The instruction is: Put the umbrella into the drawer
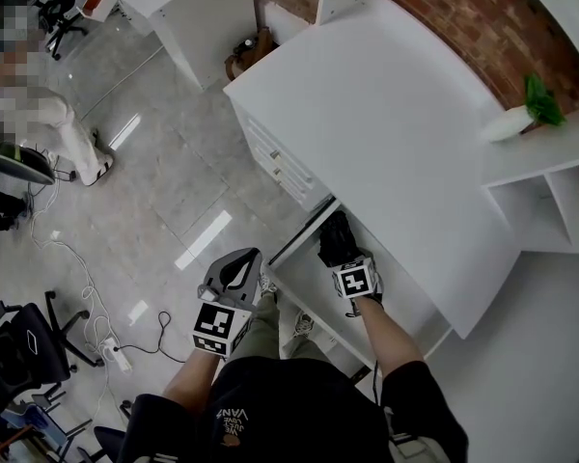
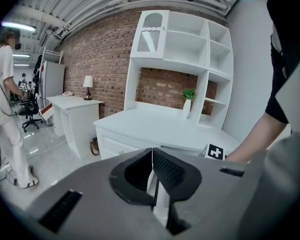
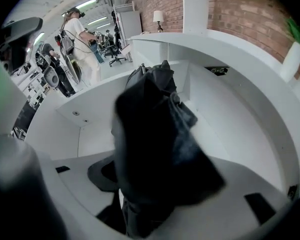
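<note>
Below the white tabletop (image 1: 386, 114) the drawer (image 1: 410, 307) stands open. The black umbrella (image 1: 334, 230) is inside it, clamped in the fingers of the right gripper (image 1: 340, 255). The left gripper (image 1: 239, 270) has its fingers together, empty. Remaining, seemingly: the release.

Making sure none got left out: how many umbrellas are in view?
1. The black umbrella is gripped by the right hand-held gripper, inside the open drawer. Others could be hidden in the closed drawers.
</note>
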### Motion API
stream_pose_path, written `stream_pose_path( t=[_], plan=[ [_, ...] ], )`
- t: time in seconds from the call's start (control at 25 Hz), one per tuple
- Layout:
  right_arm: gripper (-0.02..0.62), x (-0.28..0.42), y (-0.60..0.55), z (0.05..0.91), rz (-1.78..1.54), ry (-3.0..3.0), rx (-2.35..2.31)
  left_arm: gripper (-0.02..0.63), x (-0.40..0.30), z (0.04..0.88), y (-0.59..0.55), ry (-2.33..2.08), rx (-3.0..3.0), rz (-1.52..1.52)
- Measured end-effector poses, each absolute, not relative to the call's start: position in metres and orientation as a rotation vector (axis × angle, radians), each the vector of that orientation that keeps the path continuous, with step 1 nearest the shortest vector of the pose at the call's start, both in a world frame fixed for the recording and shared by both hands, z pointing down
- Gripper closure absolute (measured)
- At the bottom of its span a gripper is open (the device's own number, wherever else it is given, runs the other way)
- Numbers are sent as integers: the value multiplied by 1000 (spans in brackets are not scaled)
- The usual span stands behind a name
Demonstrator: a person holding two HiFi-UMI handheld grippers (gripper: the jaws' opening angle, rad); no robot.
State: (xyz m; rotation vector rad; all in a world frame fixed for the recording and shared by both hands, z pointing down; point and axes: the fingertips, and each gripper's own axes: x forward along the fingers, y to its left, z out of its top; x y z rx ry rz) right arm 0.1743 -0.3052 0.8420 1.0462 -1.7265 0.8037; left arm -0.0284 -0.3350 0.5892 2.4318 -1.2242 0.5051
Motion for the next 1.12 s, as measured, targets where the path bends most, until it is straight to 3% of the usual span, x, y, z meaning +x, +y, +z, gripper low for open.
stream_pose_path(
  t=[0.4,1.12],
  plan=[
    [288,180,-307,839,825,-1701,1076,595,-29,592,-333,-1225,2436,512],
    [285,180,-311,763,750,-1871,1225,595,-22,573,-308,-1277,2453,470]
  ],
)
